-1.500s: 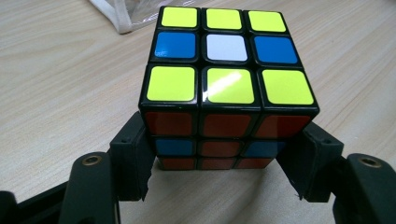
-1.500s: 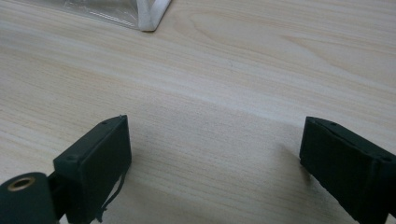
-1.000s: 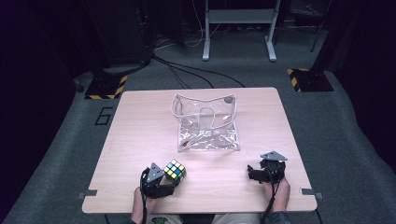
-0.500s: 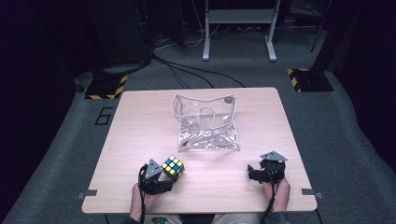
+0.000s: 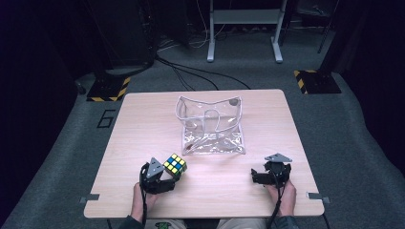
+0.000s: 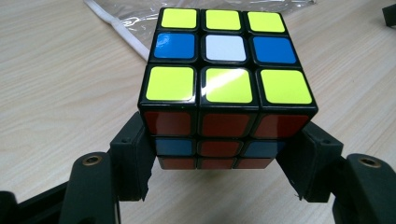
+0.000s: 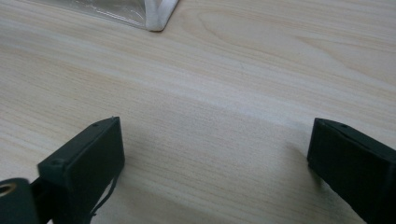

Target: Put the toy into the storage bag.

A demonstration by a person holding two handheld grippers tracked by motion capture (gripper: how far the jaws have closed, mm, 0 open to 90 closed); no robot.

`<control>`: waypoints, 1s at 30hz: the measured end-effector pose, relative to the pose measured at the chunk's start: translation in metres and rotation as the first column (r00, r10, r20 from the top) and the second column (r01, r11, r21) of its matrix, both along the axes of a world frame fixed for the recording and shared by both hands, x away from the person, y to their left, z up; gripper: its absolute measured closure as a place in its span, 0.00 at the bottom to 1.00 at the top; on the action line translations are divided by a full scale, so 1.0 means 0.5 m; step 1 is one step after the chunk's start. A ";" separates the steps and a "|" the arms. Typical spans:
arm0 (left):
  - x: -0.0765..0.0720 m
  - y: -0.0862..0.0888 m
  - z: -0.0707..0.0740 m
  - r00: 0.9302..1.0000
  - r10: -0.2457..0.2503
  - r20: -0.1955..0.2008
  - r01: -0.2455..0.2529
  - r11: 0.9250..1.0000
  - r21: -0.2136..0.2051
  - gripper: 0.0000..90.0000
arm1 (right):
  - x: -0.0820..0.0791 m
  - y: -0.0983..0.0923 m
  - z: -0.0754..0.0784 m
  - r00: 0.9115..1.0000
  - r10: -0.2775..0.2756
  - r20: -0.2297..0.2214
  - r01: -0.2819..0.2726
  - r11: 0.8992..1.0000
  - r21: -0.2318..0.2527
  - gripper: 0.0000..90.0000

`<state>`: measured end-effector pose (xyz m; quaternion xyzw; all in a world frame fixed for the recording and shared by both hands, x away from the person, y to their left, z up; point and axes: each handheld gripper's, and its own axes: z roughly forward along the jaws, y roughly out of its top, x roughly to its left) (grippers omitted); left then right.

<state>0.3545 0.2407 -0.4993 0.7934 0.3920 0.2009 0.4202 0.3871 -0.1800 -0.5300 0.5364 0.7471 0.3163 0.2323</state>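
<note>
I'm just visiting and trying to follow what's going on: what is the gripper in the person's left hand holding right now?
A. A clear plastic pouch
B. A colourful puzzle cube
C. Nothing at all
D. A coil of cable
B. In the left gripper view, the puzzle cube sits clamped between the two black jaws of the left gripper, while the clear plastic pouch lies apart, farther up the table.

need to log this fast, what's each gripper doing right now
left gripper: shut on the puzzle cube.
right gripper: open, jaws just opened wider, nothing between them.
</note>
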 end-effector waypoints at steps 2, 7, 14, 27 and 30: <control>0.005 0.000 0.006 1.000 -0.001 0.004 0.001 1.000 0.006 0.38 | 0.003 0.003 0.000 1.000 0.004 -0.008 -0.004 1.000 0.003 0.00; 0.012 0.002 0.015 1.000 -0.005 0.008 0.005 1.000 0.014 0.38 | 0.003 0.001 -0.001 1.000 0.012 -0.007 -0.012 1.000 0.000 0.00; 0.024 0.000 0.036 0.999 -0.017 0.036 0.016 0.999 0.031 0.38 | 0.001 -0.010 -0.001 0.997 0.073 -0.006 -0.073 0.997 0.000 0.00; 0.049 0.006 0.063 0.998 -0.037 0.049 0.036 0.999 0.018 0.38 | 0.006 -0.018 0.000 0.994 0.111 -0.008 -0.111 0.994 0.000 0.00; 0.054 0.006 0.066 0.998 -0.045 0.044 0.044 0.999 0.017 0.38 | 0.010 -0.021 0.000 0.992 0.130 -0.009 -0.130 0.992 0.000 0.00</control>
